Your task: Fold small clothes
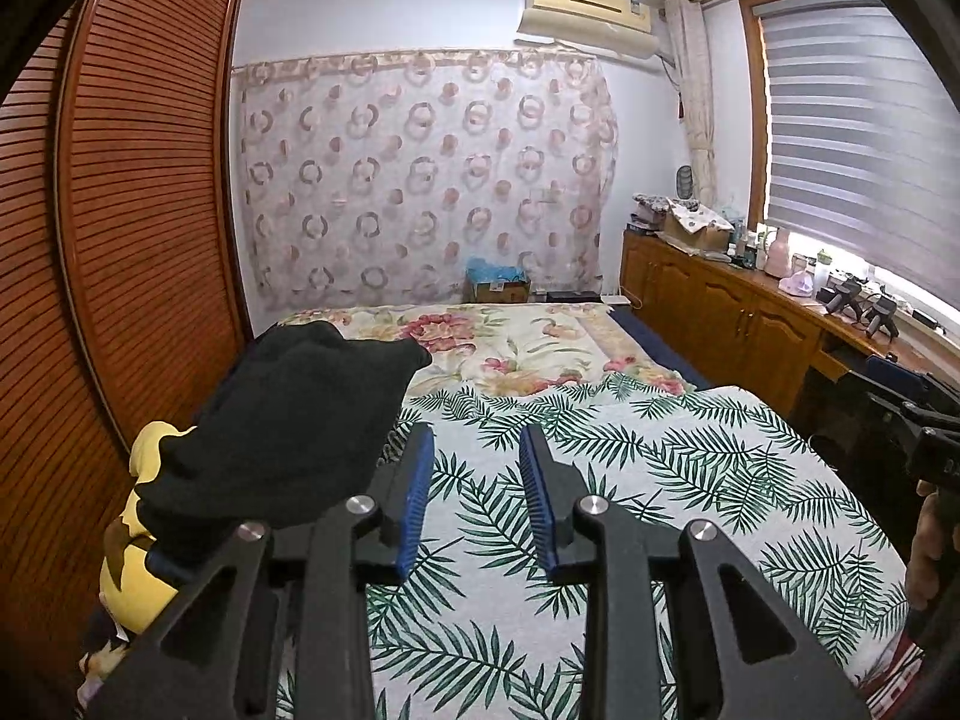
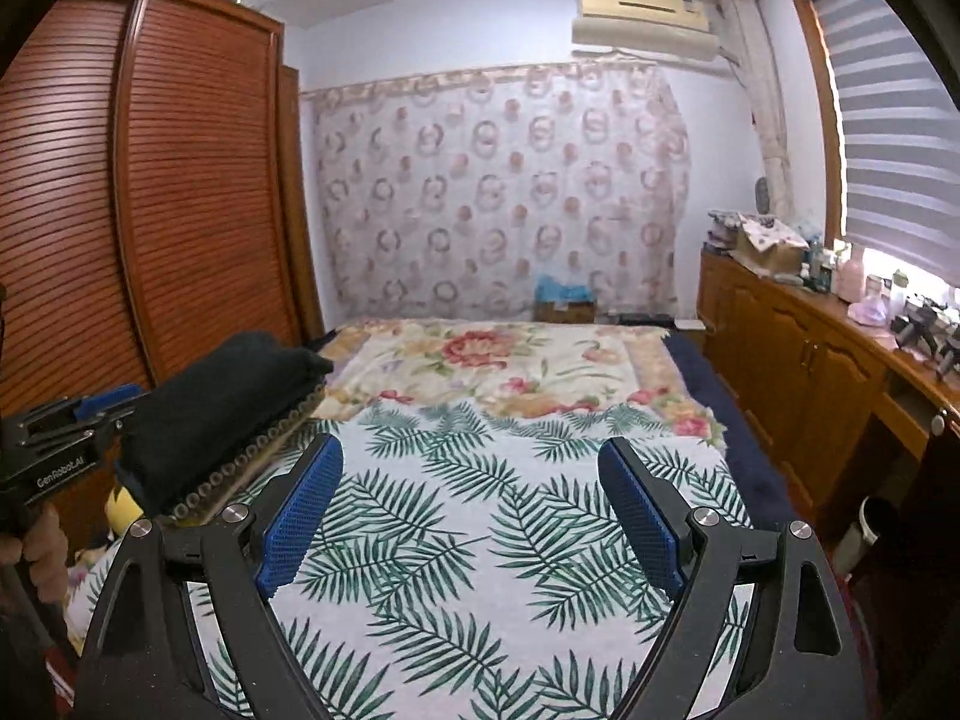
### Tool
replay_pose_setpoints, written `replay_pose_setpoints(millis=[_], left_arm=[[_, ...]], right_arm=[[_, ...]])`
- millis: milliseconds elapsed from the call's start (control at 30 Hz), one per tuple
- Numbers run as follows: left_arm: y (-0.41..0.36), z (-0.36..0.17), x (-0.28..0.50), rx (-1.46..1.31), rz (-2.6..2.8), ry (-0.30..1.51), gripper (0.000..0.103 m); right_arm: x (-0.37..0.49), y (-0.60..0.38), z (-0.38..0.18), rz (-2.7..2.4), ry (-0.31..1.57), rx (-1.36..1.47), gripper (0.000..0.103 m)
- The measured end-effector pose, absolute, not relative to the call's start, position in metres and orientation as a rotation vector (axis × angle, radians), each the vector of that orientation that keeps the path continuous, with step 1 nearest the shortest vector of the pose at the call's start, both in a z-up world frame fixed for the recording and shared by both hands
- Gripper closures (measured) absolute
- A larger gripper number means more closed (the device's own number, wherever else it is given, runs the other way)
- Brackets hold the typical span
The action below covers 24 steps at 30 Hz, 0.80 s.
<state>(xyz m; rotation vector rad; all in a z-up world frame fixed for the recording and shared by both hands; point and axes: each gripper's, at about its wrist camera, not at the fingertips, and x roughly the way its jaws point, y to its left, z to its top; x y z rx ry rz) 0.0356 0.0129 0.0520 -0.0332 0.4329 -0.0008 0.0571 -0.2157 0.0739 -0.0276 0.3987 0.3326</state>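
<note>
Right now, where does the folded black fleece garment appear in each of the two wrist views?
Left wrist view: the folded black fleece garment fills the left middle, just left of the left gripper, above a yellow cloth.
Right wrist view: it sits at the left, beside the wooden slatted wardrobe.
Shared landmark: the palm-leaf print sheet lies to its right in both views.

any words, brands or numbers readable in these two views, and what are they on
"GenRobot.AI": white lettering on the black body of the left gripper, seen at the left edge of the right wrist view.
A few white letters on the right gripper at the right edge of the left wrist view: cut off, not readable.
Label on the cardboard box at the far end of the bed: too small to read.
Bottles on the wooden counter: any labels too small to read.
</note>
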Motion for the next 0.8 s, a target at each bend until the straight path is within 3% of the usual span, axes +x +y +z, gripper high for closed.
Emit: replay_pose_setpoints(millis=[800], left_arm=[[0.0109, 0.0524, 0.0309, -0.023, 0.005, 0.429, 0.073]], right_arm=[[0.0551, -0.2195, 0.0680, 0.311, 0.404, -0.030, 0.014]])
